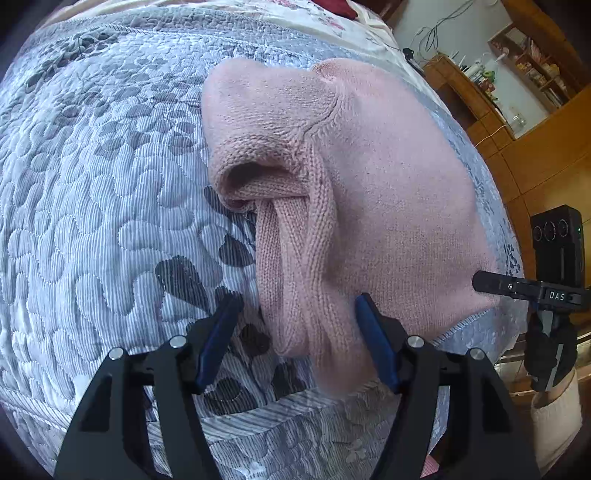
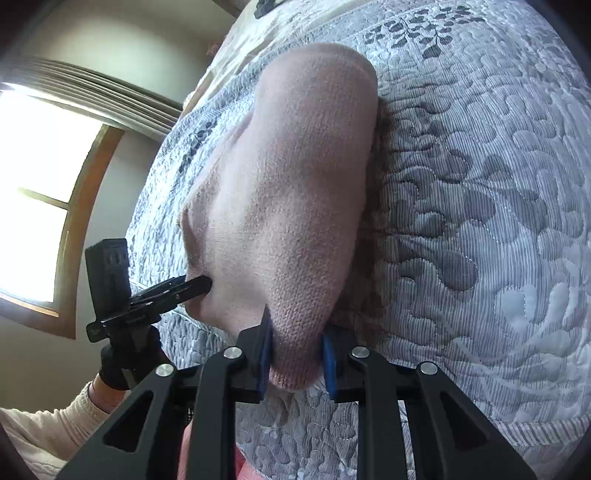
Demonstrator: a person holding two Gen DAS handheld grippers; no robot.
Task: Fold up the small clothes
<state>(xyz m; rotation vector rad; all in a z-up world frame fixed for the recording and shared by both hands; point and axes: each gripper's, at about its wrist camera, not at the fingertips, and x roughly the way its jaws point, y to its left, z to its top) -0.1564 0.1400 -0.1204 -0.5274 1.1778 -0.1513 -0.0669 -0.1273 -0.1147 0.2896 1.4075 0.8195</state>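
Observation:
A pink knitted sweater (image 1: 388, 184) lies on a grey-blue quilted bedspread (image 1: 92, 184), with a sleeve folded over its body and bunched in ridges along its near left edge. My left gripper (image 1: 295, 306) is open, its blue pads either side of that bunched edge without pinching it. In the right wrist view the pink sweater (image 2: 295, 184) rises from the bedspread (image 2: 480, 221), and my right gripper (image 2: 295, 339) is shut on its near corner, the knit squeezed between the pads. The right gripper (image 1: 480, 282) touches the sweater's right edge; the left gripper (image 2: 203, 284) touches its left edge.
Wooden shelves and a cabinet (image 1: 517, 92) stand beyond the bed on the right. A cream floral sheet (image 1: 295, 14) covers the far end. A bright window (image 2: 37, 184) is at the left. A gloved hand (image 2: 122, 362) with a cream sleeve holds the left gripper.

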